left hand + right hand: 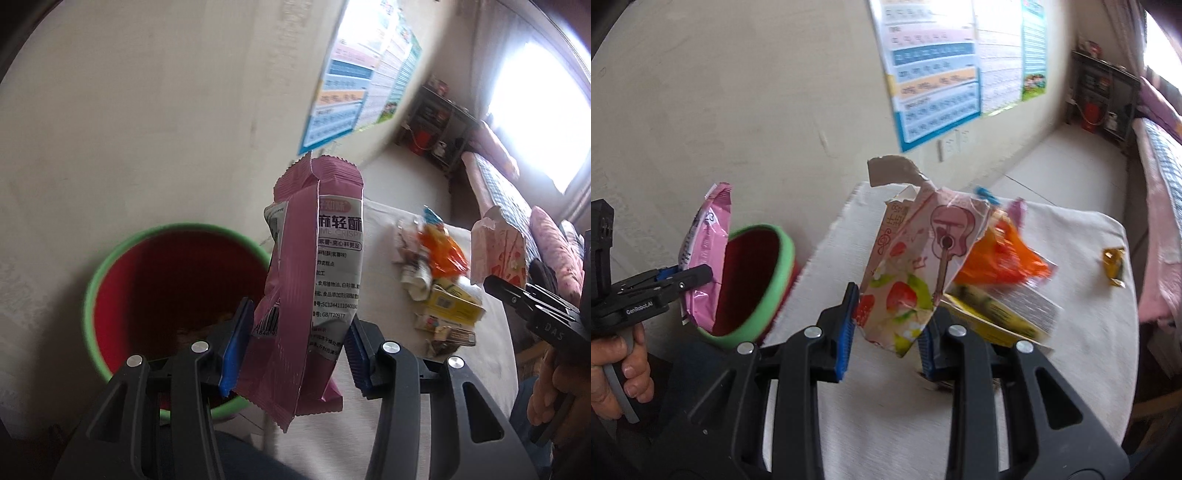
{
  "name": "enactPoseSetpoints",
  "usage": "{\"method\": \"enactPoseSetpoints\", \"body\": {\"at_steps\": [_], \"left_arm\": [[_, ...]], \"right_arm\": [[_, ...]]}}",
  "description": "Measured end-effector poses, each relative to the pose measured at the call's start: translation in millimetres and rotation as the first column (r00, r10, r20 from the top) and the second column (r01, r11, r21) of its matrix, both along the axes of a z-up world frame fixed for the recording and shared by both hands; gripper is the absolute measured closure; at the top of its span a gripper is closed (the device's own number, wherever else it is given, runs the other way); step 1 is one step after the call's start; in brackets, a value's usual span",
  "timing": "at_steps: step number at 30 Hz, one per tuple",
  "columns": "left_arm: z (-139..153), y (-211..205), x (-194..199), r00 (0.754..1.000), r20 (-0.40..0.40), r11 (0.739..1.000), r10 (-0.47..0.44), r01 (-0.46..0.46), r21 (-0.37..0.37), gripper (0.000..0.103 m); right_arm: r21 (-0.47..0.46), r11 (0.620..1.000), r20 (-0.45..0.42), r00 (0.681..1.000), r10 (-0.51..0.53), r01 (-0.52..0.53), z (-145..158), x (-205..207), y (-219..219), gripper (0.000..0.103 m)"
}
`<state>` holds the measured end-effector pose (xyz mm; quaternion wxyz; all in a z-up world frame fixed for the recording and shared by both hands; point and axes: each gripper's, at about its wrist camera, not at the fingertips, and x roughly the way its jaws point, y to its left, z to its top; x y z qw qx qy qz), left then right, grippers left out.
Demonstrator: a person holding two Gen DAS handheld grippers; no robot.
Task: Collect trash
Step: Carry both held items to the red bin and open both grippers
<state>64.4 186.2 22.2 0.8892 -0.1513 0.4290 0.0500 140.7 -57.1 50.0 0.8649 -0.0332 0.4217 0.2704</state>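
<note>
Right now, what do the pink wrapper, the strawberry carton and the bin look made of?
Pink wrapper: thin plastic film, slightly glossy; crinkled, with a serrated sealed edge.
Strawberry carton: printed paperboard, matte; the torn top shows a dull brownish inner layer and holds stiff creases.
Bin: probably moulded plastic, smooth green rim, red inside; blur leaves the finish uncertain.

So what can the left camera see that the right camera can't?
Only the left wrist view shows the printed text and barcode on the pink wrapper held in the left tool. Only the right wrist view shows the small gold wrapper lying apart on the table. Both show the green-rimmed bin, the orange wrapper and the strawberry carton in the right tool.
</note>
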Motion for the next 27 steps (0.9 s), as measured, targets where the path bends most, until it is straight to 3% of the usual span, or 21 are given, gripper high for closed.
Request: {"method": "enactPoseSetpoints", "body": {"at_steps": [8, 17, 27], "left_arm": [[-4.8, 44.5, -16.5, 0.997, -0.005, 0.997, 0.083, -0.083, -0.001, 0.058], [-15.5, 78.0, -38.5, 0.989, -0.015, 0.989, 0.150, -0.150, -0.013, 0.058], [-22.6, 107.7, -48.2, 0.981, -0.025, 0.980, 0.195, -0.195, -0.030, 0.058]], "right_arm": [[0.001, 0.993, 0.004, 0.993, 0.118, -0.118, 3.6, -3.7, 67.6, 0.074], [-0.035, 0.964, -0.011, 0.965, 0.264, -0.264, -13.0, -17.8, 148.8, 0.074], [-0.026, 0.948, -0.068, 0.946, 0.316, -0.319, -28.1, -18.1, 189.8, 0.074]]}}
